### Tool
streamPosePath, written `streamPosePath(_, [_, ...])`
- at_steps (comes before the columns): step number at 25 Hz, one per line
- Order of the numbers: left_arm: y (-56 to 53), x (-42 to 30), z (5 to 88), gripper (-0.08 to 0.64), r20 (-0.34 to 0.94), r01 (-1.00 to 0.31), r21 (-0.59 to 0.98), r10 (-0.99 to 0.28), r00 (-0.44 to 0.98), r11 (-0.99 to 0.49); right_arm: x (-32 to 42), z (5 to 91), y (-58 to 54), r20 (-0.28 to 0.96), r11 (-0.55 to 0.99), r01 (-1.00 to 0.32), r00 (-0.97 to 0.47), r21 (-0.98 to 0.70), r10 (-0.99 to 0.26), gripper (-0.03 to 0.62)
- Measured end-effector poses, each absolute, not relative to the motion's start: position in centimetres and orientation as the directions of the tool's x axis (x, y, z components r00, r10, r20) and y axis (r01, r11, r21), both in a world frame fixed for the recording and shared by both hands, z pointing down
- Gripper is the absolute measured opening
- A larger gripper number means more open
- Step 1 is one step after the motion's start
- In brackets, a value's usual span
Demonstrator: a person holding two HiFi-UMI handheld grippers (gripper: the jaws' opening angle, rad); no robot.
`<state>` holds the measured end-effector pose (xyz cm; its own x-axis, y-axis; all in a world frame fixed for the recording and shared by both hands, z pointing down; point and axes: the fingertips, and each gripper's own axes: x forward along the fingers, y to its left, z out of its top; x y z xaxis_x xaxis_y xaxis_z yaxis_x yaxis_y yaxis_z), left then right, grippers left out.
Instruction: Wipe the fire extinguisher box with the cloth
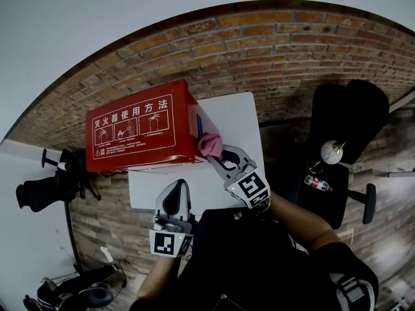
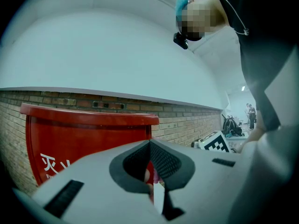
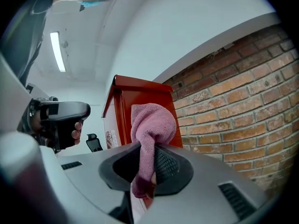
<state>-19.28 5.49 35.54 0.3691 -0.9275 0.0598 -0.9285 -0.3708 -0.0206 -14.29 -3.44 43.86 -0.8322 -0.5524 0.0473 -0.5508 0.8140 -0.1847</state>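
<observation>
fire extinguisher box base hidden behind left hand-held gripper, cloth tail buried in right hand-held gripper

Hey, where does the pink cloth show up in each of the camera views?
Head view: the pink fuzzy cloth is at centre, at the right end of the red metal fire extinguisher box, in the right claw.
Left gripper view: at most a doubtful pink sliver, low at centre.
Right gripper view: the cloth is at centre, pinched between the jaws.
Shared landmark: that box.
</observation>
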Motion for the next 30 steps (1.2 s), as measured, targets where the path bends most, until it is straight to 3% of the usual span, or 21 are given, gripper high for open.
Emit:
streamPosePath(20, [7.1,-20.2,36.3,0.048,0.081,-0.939,-0.021,-0.936,0.342,-0.345,-14.3,51.4,-4.1,0.172,0.739,-0.580,-0.812,-0.343,-0.557,0.069])
streamPosePath(30, [7.2,-20.6,36.8,0.048,0.094,-0.941,-0.017,-0.938,0.334,-0.337,-14.5,55.8,-4.3,0.261,0.709,-0.629,-0.777,-0.319,-0.573,0.069])
